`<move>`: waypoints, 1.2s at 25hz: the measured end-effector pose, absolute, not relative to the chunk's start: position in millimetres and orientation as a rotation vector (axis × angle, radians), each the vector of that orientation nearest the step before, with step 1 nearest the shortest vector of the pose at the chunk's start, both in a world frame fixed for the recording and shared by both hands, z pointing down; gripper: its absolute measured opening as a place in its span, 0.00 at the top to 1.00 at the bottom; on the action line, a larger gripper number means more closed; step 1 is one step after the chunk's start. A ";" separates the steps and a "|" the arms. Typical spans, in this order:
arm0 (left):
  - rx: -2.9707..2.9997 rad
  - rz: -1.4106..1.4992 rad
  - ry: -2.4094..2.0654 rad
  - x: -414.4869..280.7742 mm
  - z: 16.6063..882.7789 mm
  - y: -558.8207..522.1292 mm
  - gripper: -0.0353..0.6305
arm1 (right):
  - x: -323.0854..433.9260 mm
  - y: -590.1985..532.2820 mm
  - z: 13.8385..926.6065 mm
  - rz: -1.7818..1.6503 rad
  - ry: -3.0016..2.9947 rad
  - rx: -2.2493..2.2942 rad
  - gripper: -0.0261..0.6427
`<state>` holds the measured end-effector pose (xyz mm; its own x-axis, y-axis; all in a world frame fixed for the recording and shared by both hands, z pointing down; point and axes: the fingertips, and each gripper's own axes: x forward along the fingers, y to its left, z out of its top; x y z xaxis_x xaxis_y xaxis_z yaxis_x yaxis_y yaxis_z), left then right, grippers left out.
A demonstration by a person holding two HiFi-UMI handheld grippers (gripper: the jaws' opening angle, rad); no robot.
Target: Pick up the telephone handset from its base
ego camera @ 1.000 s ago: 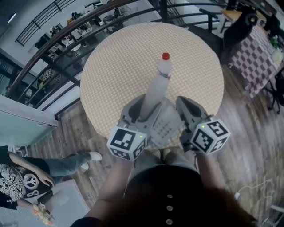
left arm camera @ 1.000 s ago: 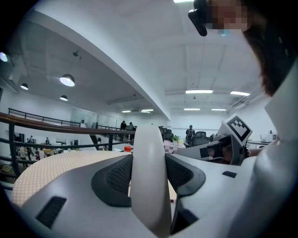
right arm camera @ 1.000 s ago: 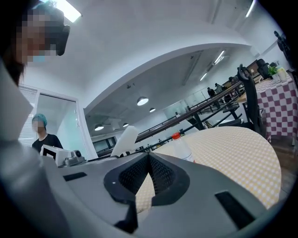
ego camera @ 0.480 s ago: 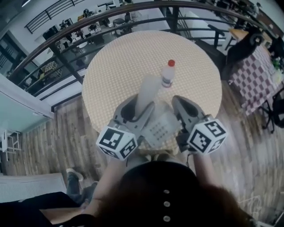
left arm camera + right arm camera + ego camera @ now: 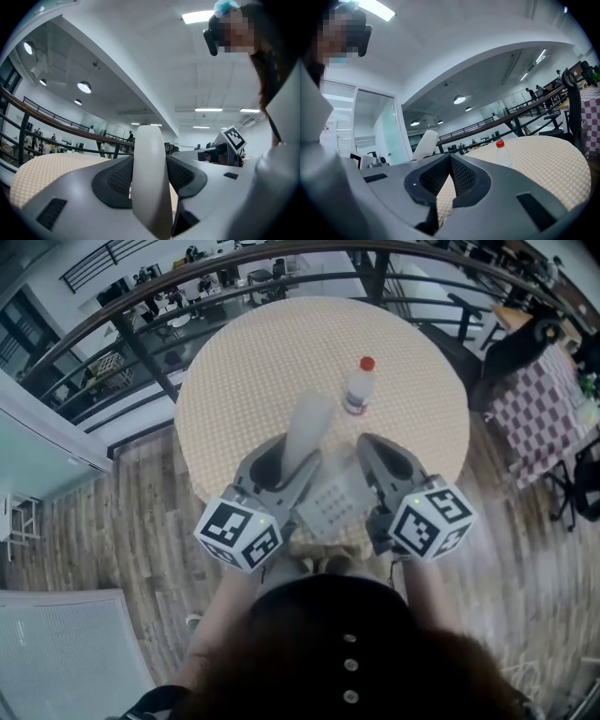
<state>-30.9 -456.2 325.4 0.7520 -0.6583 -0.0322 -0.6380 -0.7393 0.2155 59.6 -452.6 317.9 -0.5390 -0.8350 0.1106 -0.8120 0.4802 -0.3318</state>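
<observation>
Our left gripper [image 5: 289, 457] pinches the handset [image 5: 309, 423]; our right gripper [image 5: 372, 444] is closed, empty. Both point level, side by side.

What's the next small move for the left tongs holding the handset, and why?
Probably lift the left gripper straight up, grip unchanged: its tongs clamp the handset, which sits close to the base, so clearance looks slim. The right gripper, shut and empty, waits alongside.
</observation>
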 end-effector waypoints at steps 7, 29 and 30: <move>2.731 -0.165 -1.023 -36.3 327.3 -448.6 0.61 | 62.6 -441.9 324.3 -0.558 2.629 -1.502 0.94; 2.710 -0.143 -0.955 -34.2 341.9 -443.5 0.61 | 66.2 -428.8 344.1 -0.594 2.595 -1.586 0.94; 2.709 -0.143 -0.951 -33.9 342.7 -443.0 0.61 | 66.4 -428.1 345.6 -0.597 2.594 -1.589 0.94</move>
